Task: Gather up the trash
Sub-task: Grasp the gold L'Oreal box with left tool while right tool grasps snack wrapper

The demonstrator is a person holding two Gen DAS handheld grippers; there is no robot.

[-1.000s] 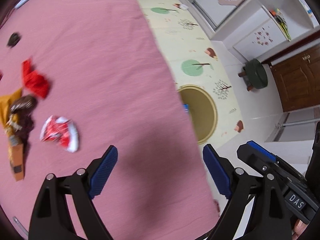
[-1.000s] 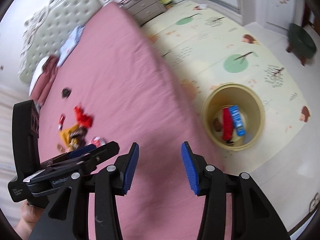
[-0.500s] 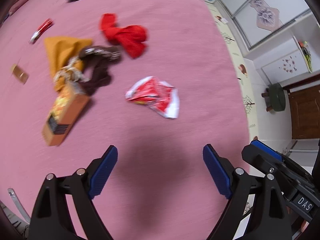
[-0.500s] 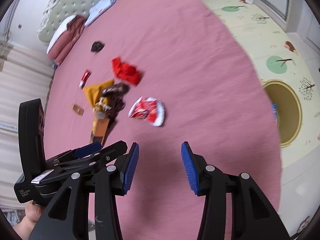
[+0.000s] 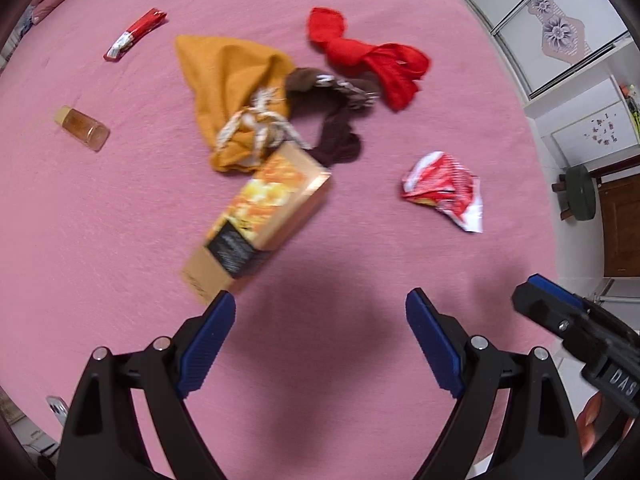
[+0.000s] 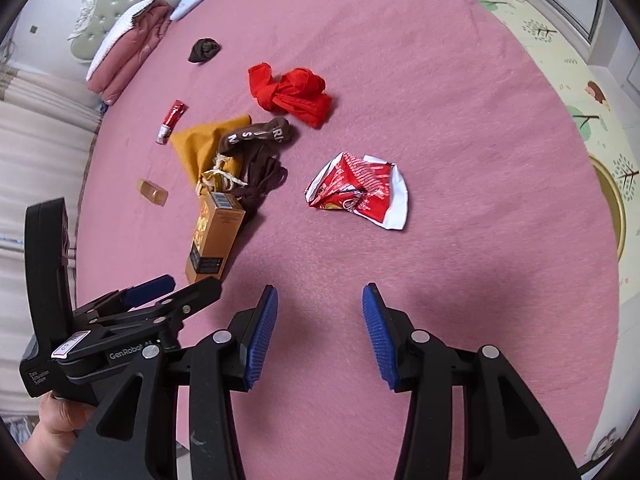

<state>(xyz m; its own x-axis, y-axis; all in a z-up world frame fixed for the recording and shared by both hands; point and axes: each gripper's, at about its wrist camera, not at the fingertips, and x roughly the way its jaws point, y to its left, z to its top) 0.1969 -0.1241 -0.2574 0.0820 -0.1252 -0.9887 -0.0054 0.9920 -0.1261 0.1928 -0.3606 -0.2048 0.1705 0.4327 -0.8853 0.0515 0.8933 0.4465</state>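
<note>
Both tongs hang over a pink bed with nothing between their jaws: the left gripper spread wide, the right gripper parted about halfway. Ahead of them, toward the middle of the bed, litter lies scattered. An orange box lies nearest the left gripper, one end just short of its blue pad. A crumpled red-and-white wrapper sits alone toward the bed's right edge. Beyond the box, a mustard cloth bag, brown socks and a red cloth bunch together. A small amber bottle and a red tube lie apart nearer the left edge. A yellow bin stands on the floor past the right edge.
</note>
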